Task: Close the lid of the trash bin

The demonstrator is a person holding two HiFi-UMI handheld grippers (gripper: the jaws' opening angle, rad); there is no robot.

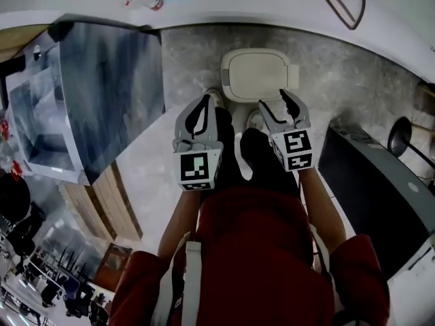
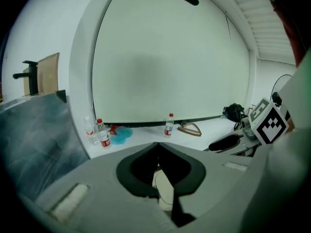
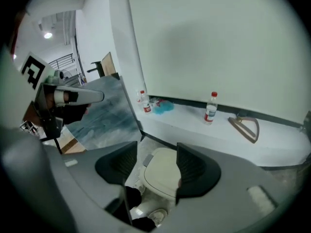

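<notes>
Trash bin lid, top centre, is looking already flat, left gripper hovering with tips together and empty, right gripper hovering spread; likely needing only a confirming press.

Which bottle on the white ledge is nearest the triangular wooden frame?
The lone red-capped bottle right beside the triangular frame; the other two bottles stand together farther along, next to the blue object.

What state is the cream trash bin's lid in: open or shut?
Shut: the cream plastic trash bin lid lies flat on top, hiding the interior.
</notes>
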